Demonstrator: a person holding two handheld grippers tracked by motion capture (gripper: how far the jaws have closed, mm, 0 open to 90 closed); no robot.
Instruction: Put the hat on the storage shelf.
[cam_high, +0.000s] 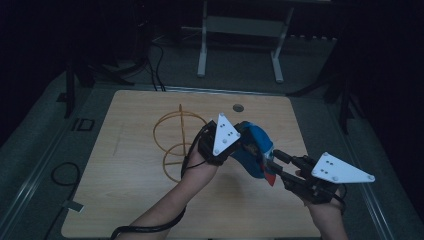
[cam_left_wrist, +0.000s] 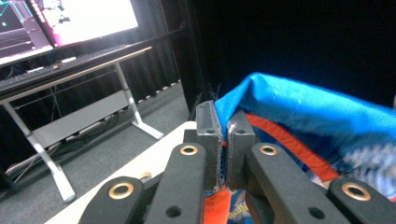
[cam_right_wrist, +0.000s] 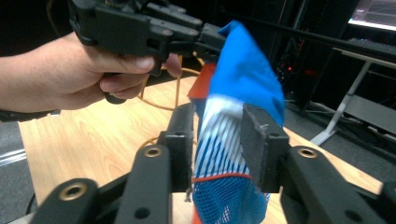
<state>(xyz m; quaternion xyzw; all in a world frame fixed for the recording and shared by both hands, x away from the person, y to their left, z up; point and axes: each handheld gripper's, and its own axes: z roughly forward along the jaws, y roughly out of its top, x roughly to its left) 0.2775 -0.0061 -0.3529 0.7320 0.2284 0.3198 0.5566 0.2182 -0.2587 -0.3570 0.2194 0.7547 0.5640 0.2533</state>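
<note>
Left gripper (cam_high: 243, 137) pinches blue garment (cam_high: 257, 152), hanging lengthwise downward.

- One blue garment (cam_high: 256, 152) with orange trim and a white-striped mesh part, held up over the right half of the table.
- Two hand-held grippers: the left gripper (cam_high: 245, 145) and the right gripper (cam_high: 276, 165), one in each of the person's two hands.
- One wooden table (cam_high: 130, 170).
- One yellow wire frame (cam_high: 176, 140) of hoops, standing near the middle of the table, left of the garment.
- One round hole (cam_high: 238, 107) near the table's far edge.
- One light metal desk frame (cam_high: 240, 35) on the floor beyond the far edge.
- One lit screen (cam_left_wrist: 70, 18) in the left gripper view.
</note>
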